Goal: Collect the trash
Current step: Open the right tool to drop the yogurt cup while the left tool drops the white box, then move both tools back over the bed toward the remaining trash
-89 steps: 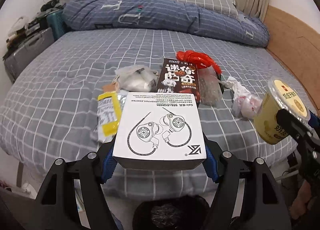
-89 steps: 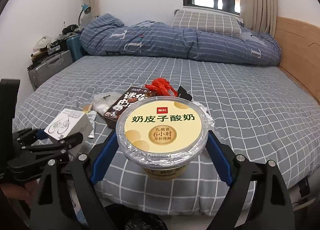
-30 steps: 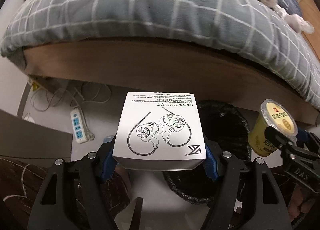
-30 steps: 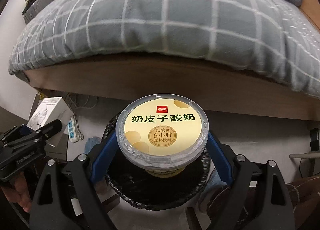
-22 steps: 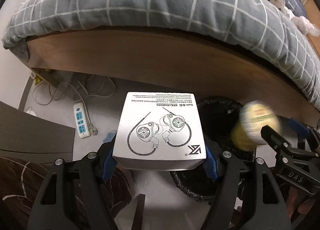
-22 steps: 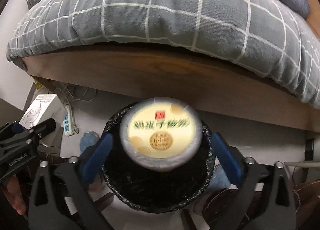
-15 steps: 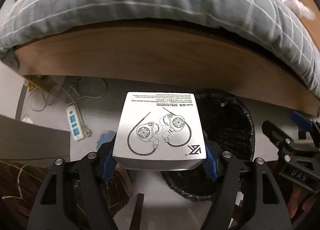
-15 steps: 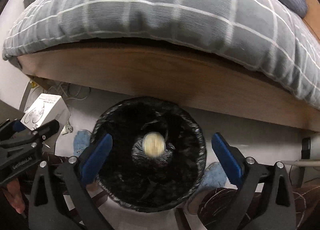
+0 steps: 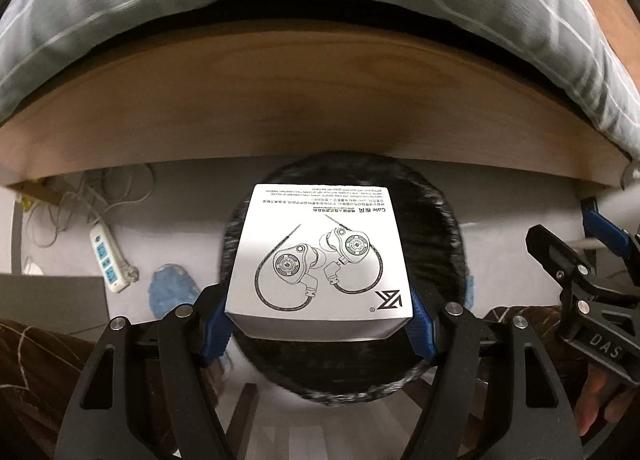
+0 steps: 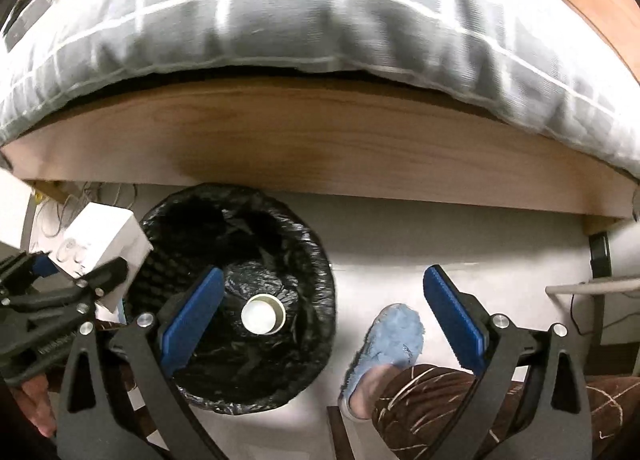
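Bedside floor, bin [image 10: 240, 392] under bed frame [image 9: 320, 100] | yogurt cup [image 10: 263, 315] in bin bottom | right gripper [image 10: 328, 320] spread, empty | left gripper [image 9: 320, 324] pinching earphone box [image 9: 320, 252] over bin | I'd centre it over the rim, then release.

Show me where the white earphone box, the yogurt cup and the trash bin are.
white earphone box [image 9: 320, 256]: left wrist view, printed top face.
yogurt cup [image 10: 263, 314]: right wrist view, its round end.
trash bin [image 10: 316, 260]: right wrist view, bag-lined rim.

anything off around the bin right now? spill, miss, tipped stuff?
Nothing stands out. The yogurt cup lies inside the black-lined trash bin, no spill visible. The white earphone box sits squarely in the left gripper over the bin; the right gripper is open, empty.
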`<action>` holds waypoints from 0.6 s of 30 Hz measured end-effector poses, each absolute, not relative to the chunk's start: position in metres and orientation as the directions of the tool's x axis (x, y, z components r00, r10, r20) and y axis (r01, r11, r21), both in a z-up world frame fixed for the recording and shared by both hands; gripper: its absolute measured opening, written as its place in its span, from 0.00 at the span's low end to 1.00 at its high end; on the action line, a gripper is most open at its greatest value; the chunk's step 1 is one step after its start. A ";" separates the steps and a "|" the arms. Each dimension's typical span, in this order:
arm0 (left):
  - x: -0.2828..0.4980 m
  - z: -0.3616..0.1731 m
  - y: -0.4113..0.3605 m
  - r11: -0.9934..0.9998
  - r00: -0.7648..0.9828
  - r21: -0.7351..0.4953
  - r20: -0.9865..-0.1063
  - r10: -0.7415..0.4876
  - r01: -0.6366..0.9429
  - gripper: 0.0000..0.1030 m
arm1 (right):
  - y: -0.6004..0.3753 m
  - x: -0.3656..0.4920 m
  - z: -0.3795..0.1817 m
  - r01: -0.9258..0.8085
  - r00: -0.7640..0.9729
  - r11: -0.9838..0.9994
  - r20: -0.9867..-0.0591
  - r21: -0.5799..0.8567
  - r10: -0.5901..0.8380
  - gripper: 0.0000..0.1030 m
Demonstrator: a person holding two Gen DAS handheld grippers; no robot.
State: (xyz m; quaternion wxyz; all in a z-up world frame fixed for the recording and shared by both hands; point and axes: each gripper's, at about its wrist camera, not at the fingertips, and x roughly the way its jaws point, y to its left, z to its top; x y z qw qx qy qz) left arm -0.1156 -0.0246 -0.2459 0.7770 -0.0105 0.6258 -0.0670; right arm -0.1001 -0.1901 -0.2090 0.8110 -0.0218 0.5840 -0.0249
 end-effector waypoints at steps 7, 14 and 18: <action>-0.119 -0.247 -0.057 0.987 0.205 -0.082 -0.973 -0.110 0.138 0.69 | -0.207 -0.106 -0.202 0.044 0.330 0.996 -0.940 -0.074 -0.085 0.93; -0.119 -0.239 -0.049 0.993 0.291 -0.002 -0.956 -0.037 0.118 0.94 | -0.202 -0.102 -0.198 0.044 0.354 0.997 -0.932 -0.069 -0.080 0.93; -0.117 -0.235 -0.037 0.996 0.300 0.013 -0.954 -0.015 0.092 0.94 | -0.194 -0.100 -0.189 0.024 0.387 0.997 -0.918 -0.076 -0.080 0.93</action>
